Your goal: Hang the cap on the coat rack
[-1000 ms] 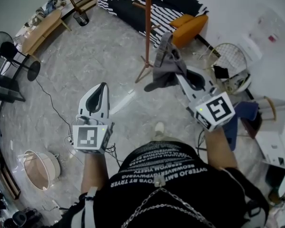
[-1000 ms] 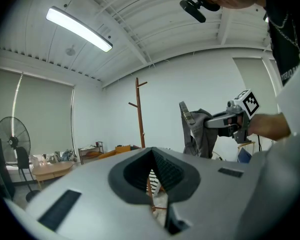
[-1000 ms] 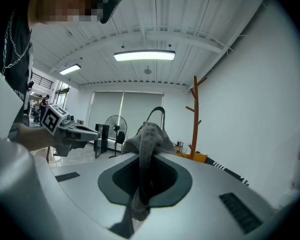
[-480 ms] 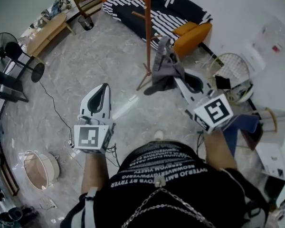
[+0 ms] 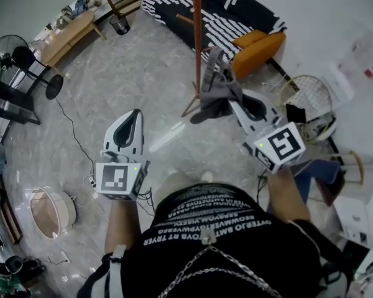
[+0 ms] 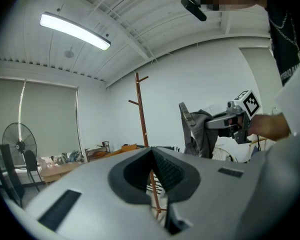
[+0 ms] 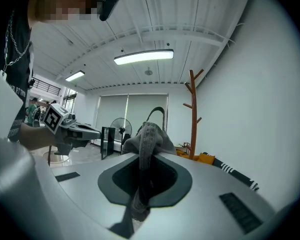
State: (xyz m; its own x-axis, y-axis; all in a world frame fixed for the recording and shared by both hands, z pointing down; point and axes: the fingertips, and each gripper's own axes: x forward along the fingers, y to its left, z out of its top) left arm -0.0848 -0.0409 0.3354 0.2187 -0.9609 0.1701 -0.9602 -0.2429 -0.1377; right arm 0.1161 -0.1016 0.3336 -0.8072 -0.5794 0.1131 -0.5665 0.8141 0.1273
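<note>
The grey cap [image 5: 215, 87] hangs from my right gripper [image 5: 234, 105], which is shut on its fabric and holds it up beside the coat rack [image 5: 198, 42], just right of the brown wooden pole. In the right gripper view the cap [image 7: 147, 136] rises out of the closed jaws, and the rack [image 7: 193, 114] with its pegs stands behind to the right. My left gripper [image 5: 135, 113] is lower and to the left, shut on nothing. In the left gripper view the rack [image 6: 140, 114] stands ahead, with the cap [image 6: 200, 131] to its right.
A black-and-white striped sofa [image 5: 236, 14] with orange cushions stands behind the rack. A fan [image 5: 15, 54] and a wooden table [image 5: 68, 33] are at the far left. A wire basket [image 5: 308, 95] sits to the right, a white basket [image 5: 50, 213] at lower left, and a cable [image 5: 71, 135] crosses the floor.
The person has stepped a little toward the rack, so its pole now stands closer to the held cap. Both grippers keep the same stance and grip.
</note>
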